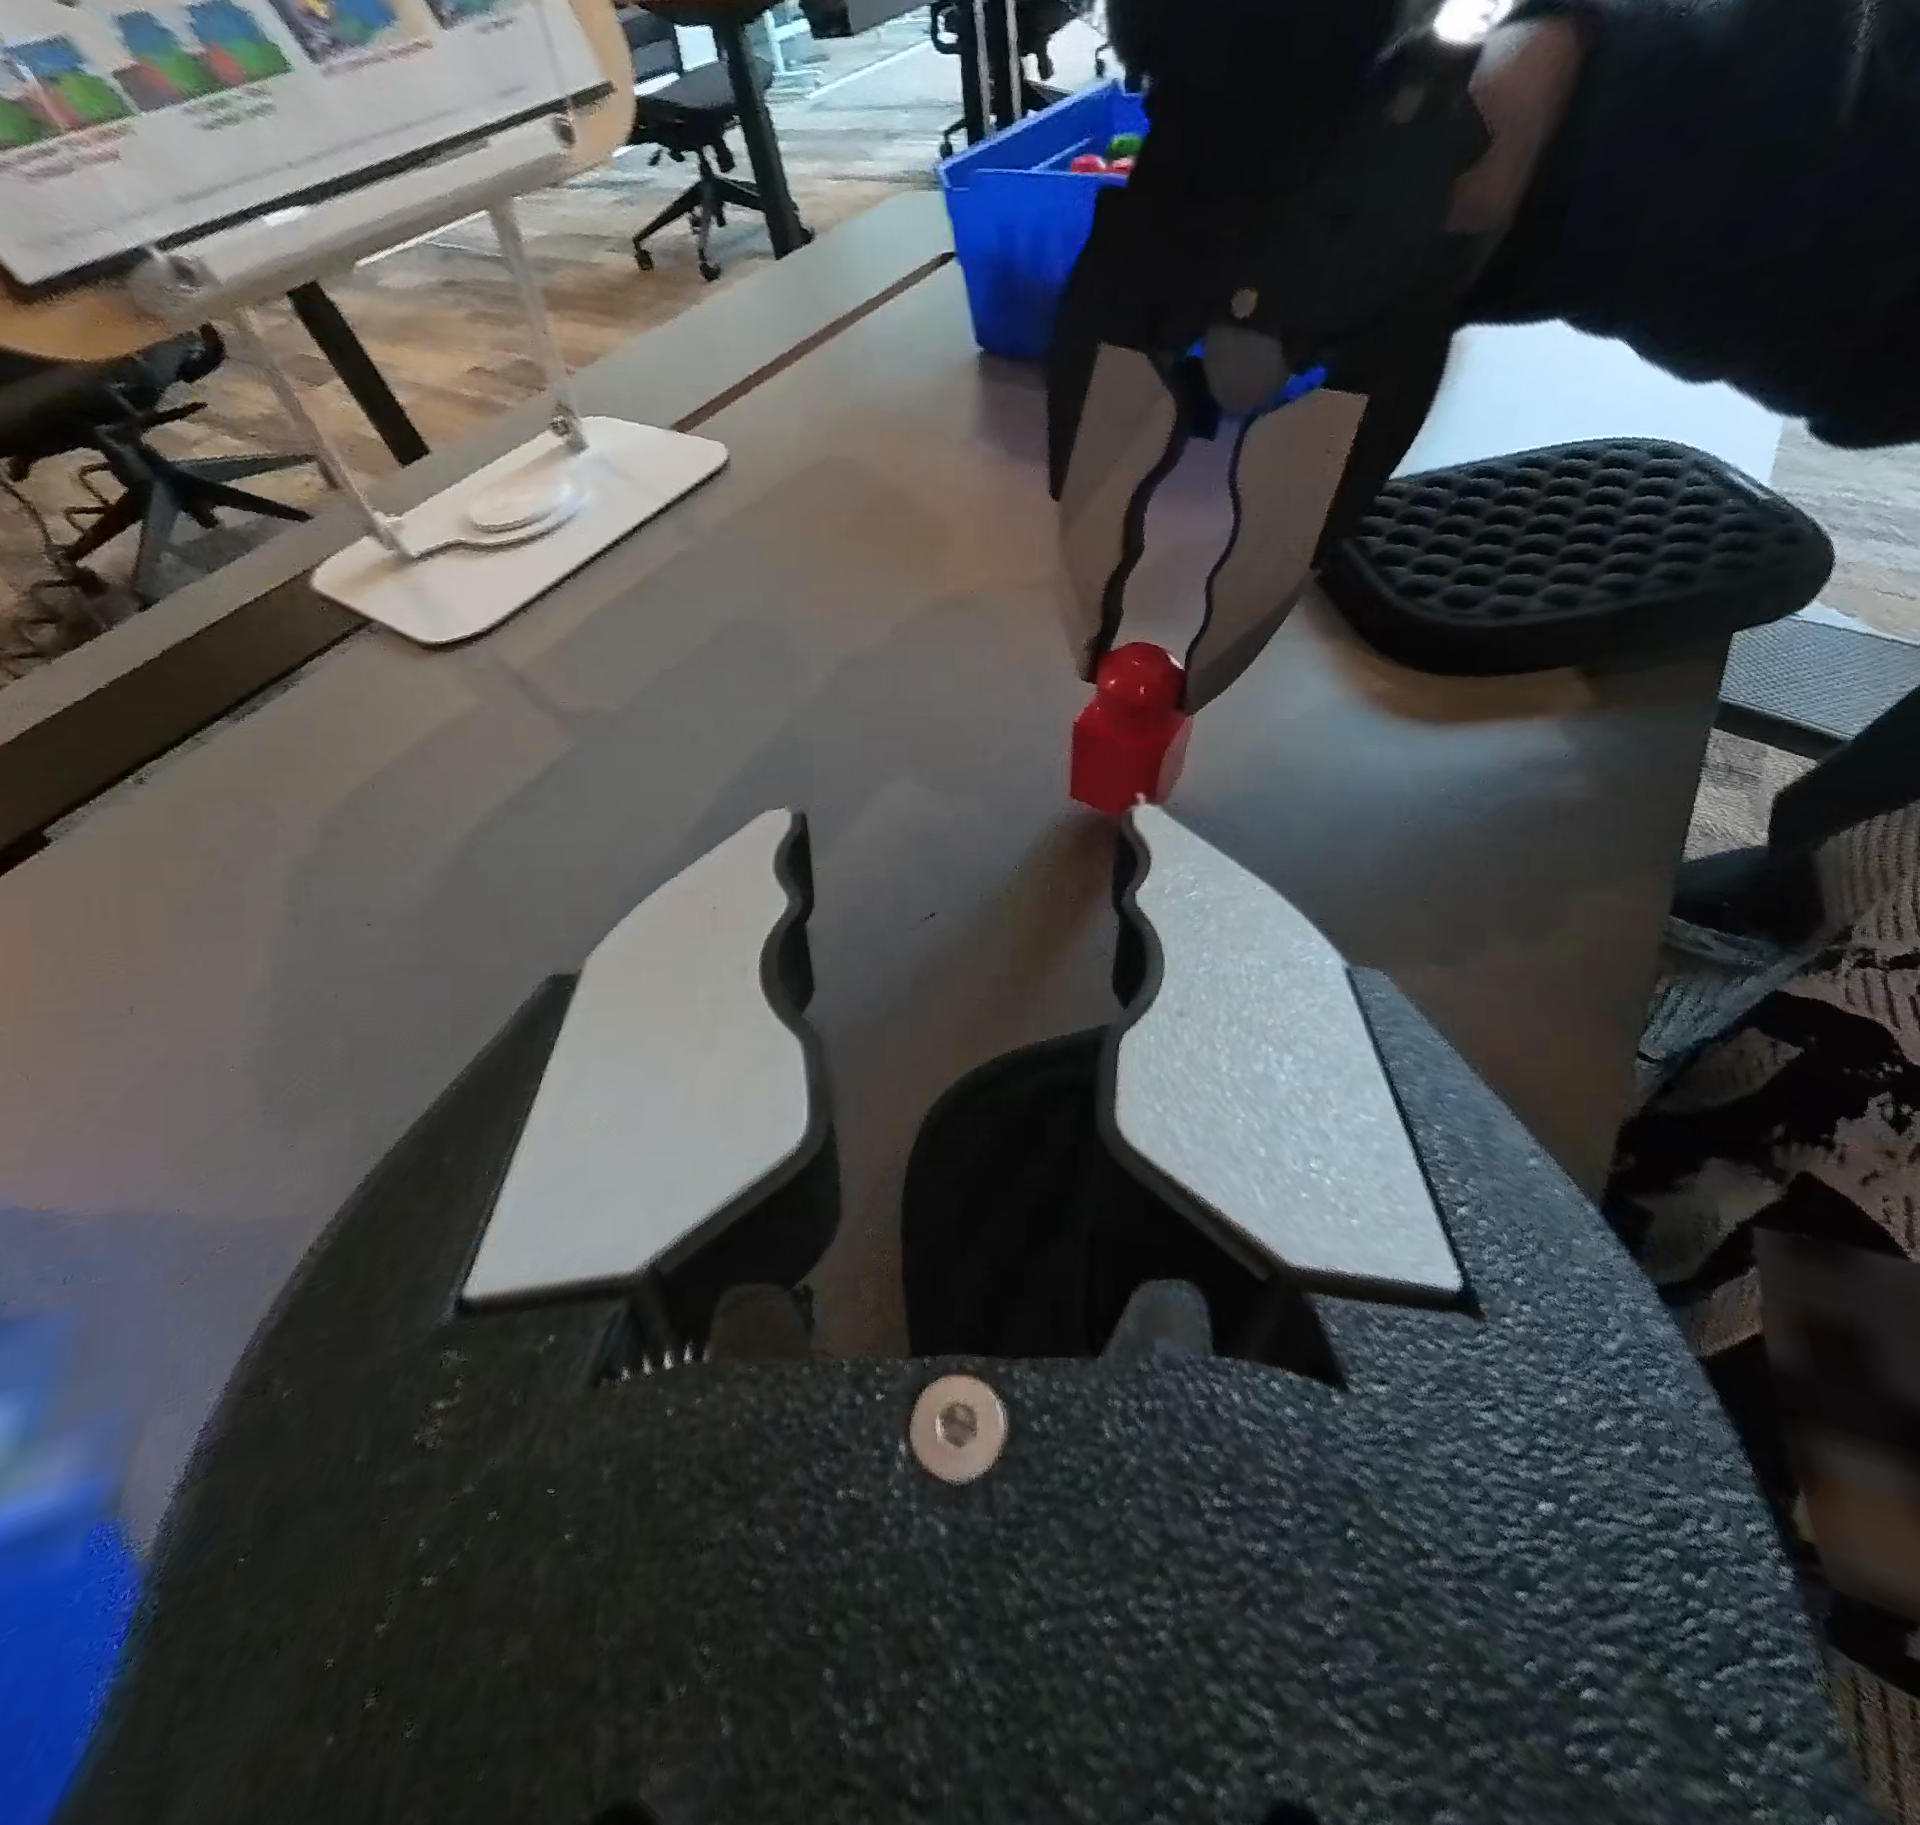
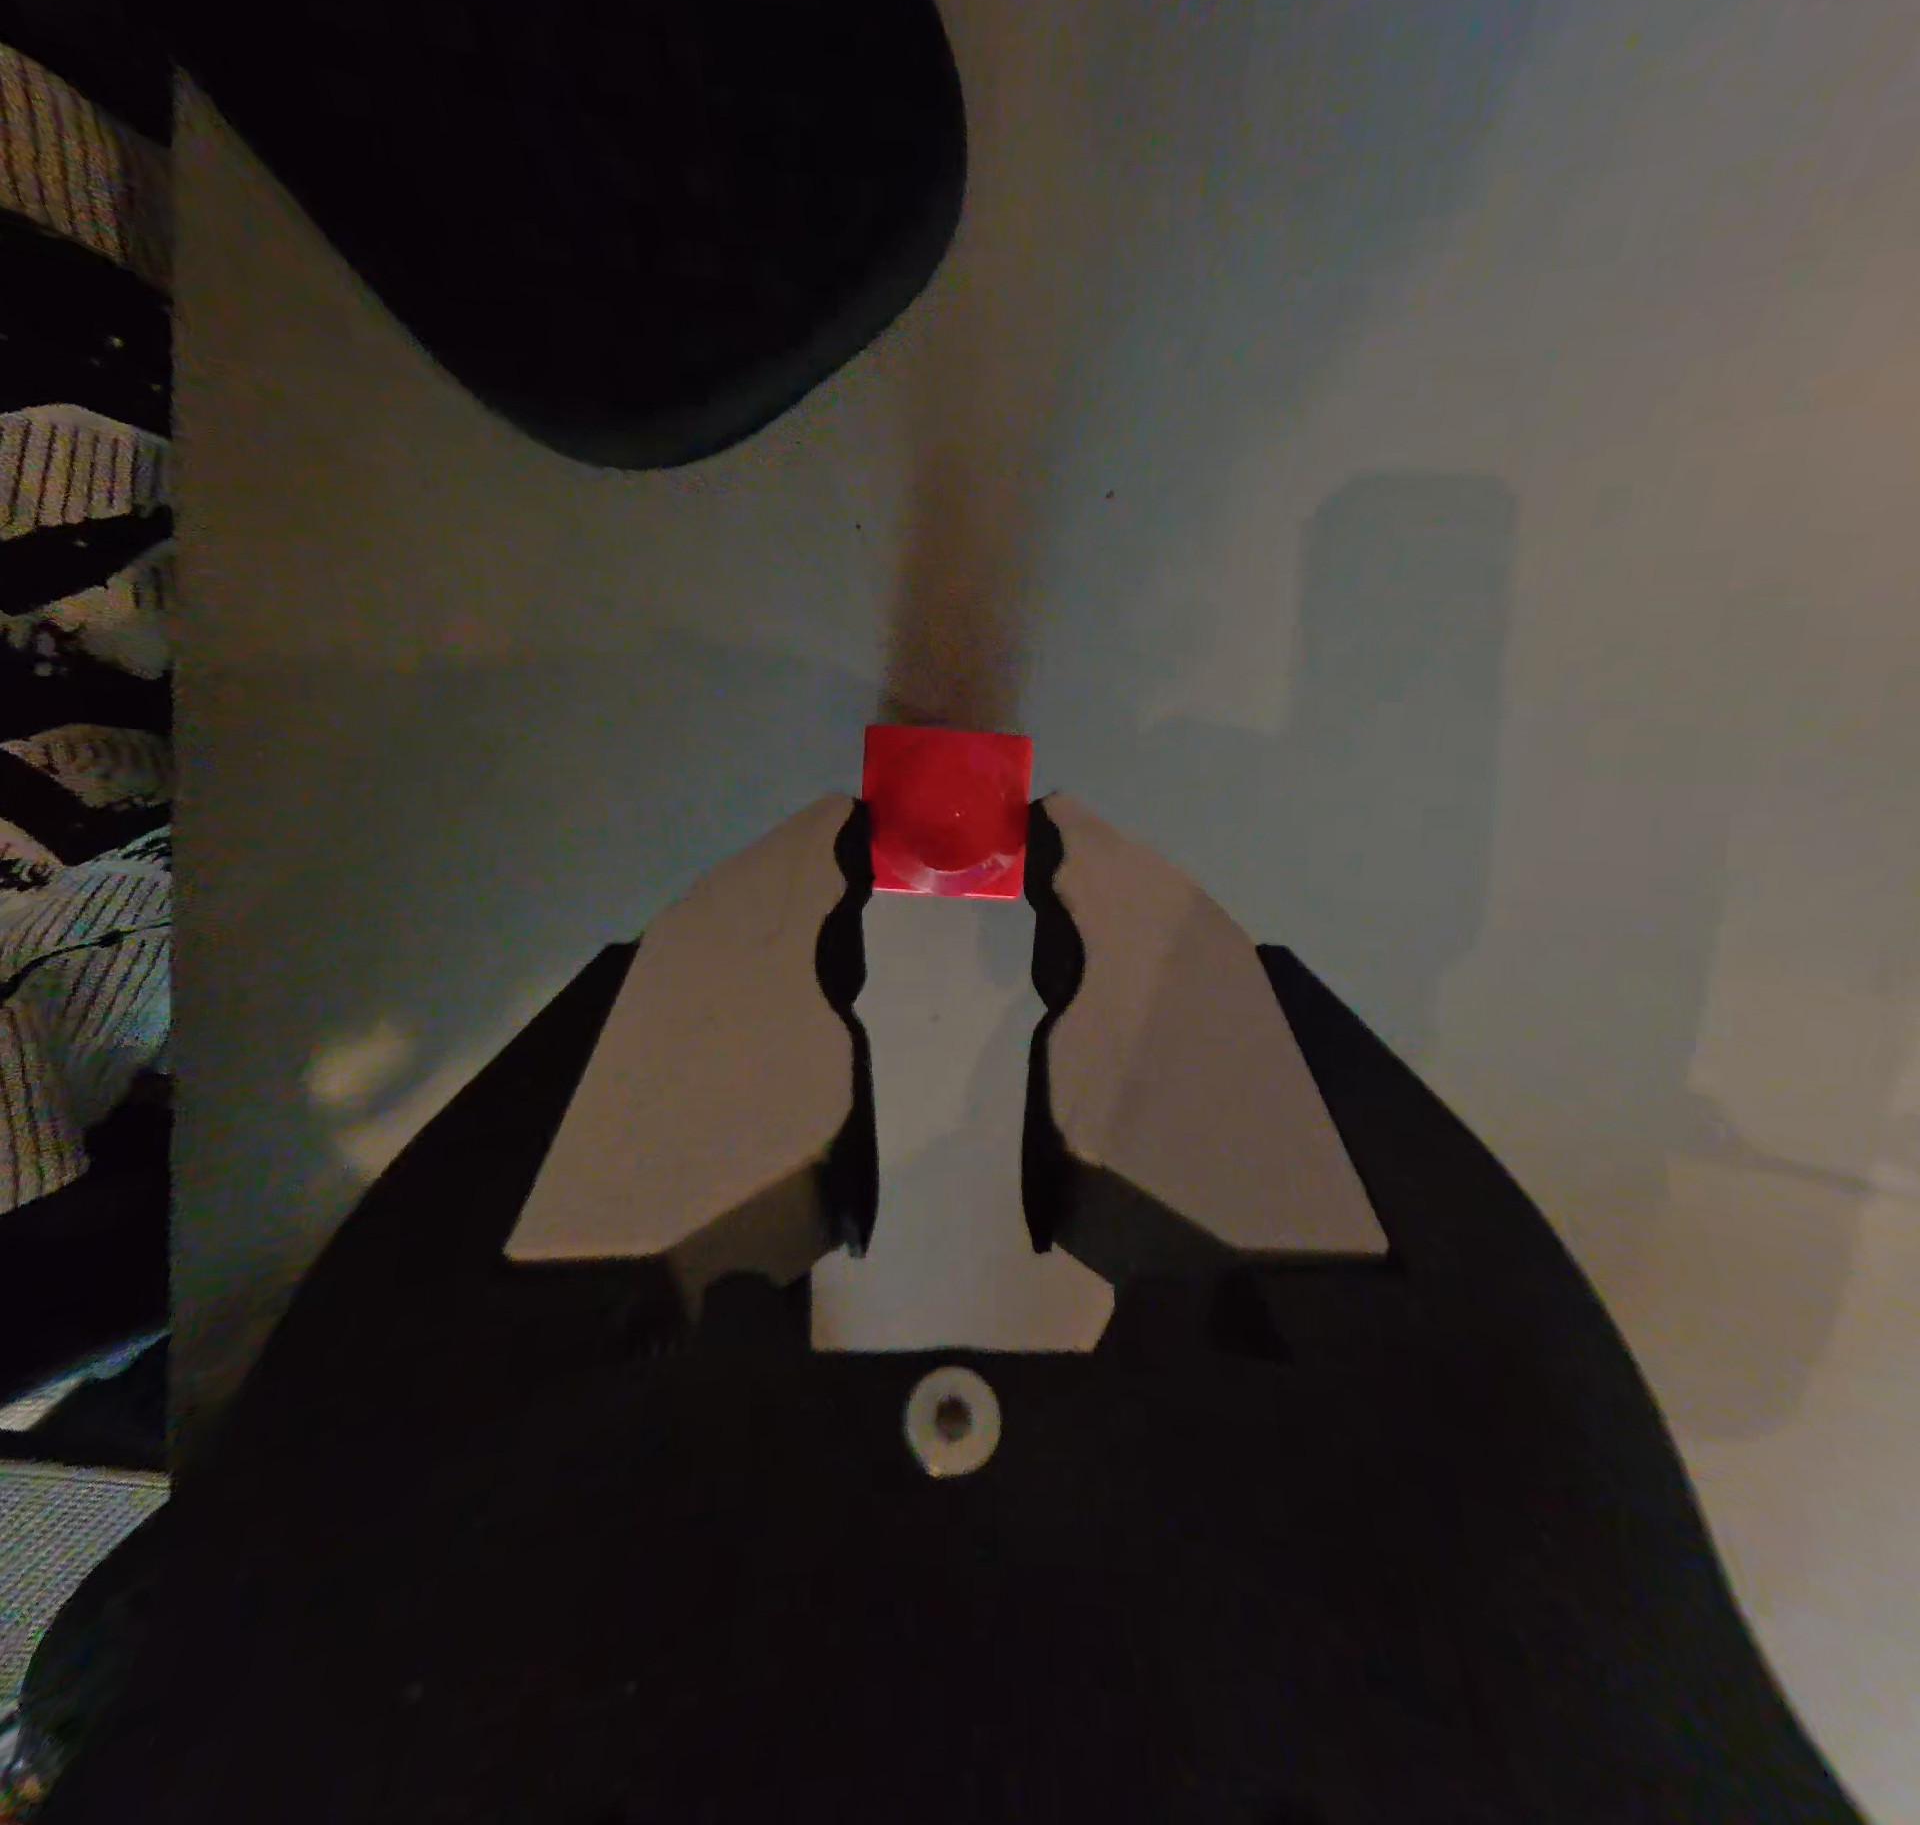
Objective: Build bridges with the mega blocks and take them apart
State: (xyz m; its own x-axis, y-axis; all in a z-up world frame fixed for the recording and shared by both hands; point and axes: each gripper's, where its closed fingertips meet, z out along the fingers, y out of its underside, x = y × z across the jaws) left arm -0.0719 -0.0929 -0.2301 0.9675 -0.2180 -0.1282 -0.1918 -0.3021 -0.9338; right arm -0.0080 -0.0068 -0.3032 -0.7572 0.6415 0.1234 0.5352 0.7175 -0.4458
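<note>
A small red one-stud block (image 1: 1127, 747) stands upright on the dark table (image 1: 520, 892). My right gripper (image 1: 1141, 679) comes down from above, held by a black-gloved hand, and its fingertips pinch the block's stud on both sides. In the right wrist view the block (image 2: 948, 814) sits between the tips of my right gripper (image 2: 948, 807), seen from straight above. My left gripper (image 1: 961, 825) is open and empty, low over the table just in front of the block, with its right fingertip close to the block's base.
A blue bin (image 1: 1029, 217) with red and green blocks stands at the table's back right. A white stand (image 1: 520, 518) holding a picture sheet is at the back left. A black mesh chair (image 1: 1558, 549) sits beyond the right edge. A blurred blue thing (image 1: 52, 1619) shows at lower left. The grippers' ends are close to 15 centimetres from one another.
</note>
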